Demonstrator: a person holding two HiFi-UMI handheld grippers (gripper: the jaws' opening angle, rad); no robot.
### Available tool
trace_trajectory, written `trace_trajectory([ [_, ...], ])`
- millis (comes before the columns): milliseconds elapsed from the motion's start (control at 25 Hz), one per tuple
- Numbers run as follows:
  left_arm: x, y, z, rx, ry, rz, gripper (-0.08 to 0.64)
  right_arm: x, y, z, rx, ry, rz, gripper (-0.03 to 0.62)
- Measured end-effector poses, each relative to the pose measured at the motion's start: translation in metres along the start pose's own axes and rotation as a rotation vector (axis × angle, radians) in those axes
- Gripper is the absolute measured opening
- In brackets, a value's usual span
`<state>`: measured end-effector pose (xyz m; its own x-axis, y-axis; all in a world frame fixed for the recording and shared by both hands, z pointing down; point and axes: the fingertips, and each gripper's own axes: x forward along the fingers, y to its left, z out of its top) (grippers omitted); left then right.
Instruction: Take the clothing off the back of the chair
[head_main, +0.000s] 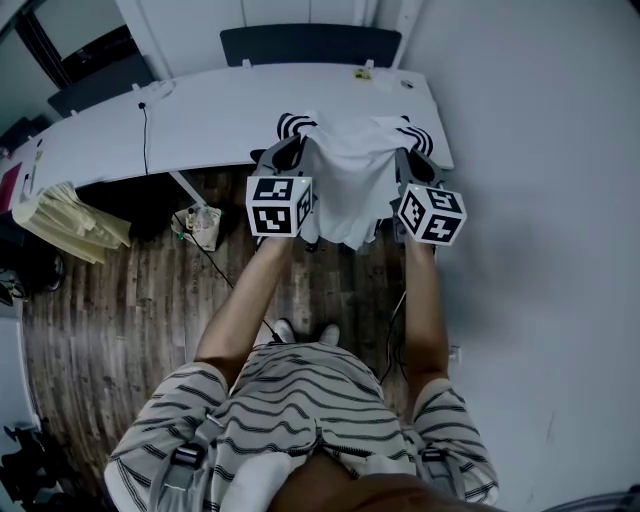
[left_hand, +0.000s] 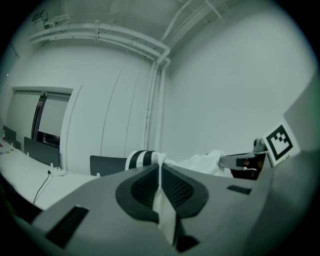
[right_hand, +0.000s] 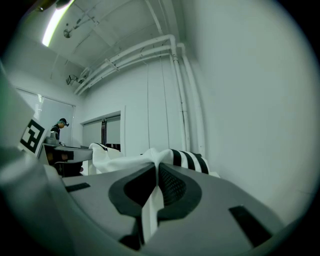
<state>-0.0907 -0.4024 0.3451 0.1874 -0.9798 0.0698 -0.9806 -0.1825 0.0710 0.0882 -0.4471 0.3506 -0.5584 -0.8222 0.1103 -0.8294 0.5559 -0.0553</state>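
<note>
Shirt (head_main: 350, 190): likely light, limp, sagging between holds | your left gripper (head_main: 292, 150) at 10 o'clock, right gripper (head_main: 408, 158) at 2 o'clock, both pinching its shoulder folds

No words, numbers or brand names can be read anywhere. The only printed signs are black-and-white square marker patterns on the left cube (head_main: 279, 205), left of centre, and the right cube (head_main: 431, 214), right of centre. Neither cube carries letters. A small yellow item (head_main: 362, 73) on the table (head_main: 250, 110), upper centre, is too small to read.
</note>
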Motion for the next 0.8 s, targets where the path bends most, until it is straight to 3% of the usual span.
trace_trajectory([
  [800, -0.049, -0.012, 0.003, 0.001, -0.041, -0.045, 0.031, -0.052, 0.031, 0.002, 0.017, -0.061, 0.001, 0.026],
])
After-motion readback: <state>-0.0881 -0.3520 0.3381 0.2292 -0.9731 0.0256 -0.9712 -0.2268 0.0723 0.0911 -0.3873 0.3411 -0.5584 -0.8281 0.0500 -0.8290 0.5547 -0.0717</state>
